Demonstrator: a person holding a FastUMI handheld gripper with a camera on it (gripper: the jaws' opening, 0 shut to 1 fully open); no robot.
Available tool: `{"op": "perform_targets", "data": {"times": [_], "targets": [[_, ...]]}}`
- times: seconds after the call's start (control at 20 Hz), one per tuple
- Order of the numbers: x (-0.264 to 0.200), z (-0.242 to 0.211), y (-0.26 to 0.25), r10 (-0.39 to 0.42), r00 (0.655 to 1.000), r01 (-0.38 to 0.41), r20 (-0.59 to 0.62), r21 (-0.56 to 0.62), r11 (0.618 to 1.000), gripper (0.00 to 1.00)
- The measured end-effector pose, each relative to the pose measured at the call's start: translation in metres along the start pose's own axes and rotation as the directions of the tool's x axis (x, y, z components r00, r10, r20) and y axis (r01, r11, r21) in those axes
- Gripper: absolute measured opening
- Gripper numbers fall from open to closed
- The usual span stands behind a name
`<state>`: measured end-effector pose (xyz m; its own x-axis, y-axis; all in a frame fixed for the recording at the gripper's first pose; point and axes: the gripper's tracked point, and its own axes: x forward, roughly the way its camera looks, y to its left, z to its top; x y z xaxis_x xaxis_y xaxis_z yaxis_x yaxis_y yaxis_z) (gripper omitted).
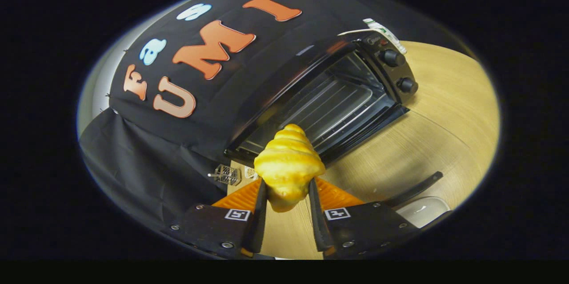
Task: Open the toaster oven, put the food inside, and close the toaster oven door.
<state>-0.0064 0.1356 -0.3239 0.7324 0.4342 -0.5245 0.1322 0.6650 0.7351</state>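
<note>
The fingers (288, 195) are clamped on a golden croissant (289, 166), one finger pressing each flank, so the pastry stands up between them with its tapered end pointing ahead toward the toaster oven (320, 97). The oven sits on the wooden table (422, 142), backed up against the black cloth wall, and its cavity looks open: the wire rack (329, 106) inside is plainly visible, and no glass seems to cover it. I cannot make out the door itself; it may be the dark lip under the opening. Two knobs (400, 70) sit on the panel beside the cavity.

The step in hand, as I judge it, is carrying the food in and setting it on the rack. To do it well, keep the croissant level with the opening and aim for the middle of the rack, well clear of the knob panel and of the cavity's top edge. The view is tilted, so squaring the fingers to the opening first would help. The grip is low on a soft, rounded pastry, so move smoothly; a jolt could let it pivot or slip. Lower until it rests on the wires, then release, and draw straight back out.

A pale tray (422, 210) lies near the table edge, beside the fingers.
</note>
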Motion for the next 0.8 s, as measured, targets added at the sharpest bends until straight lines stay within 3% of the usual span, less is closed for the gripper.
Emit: {"op": "perform_targets", "data": {"times": [0.15,0.8], "targets": [[0.013,0.007,0.01,0.076,0.997,-0.077,0.024,0.078,0.994,0.46],[0.072,0.033,0.005,0.133,0.987,-0.146,0.092,0.147,0.978,0.46]]}}
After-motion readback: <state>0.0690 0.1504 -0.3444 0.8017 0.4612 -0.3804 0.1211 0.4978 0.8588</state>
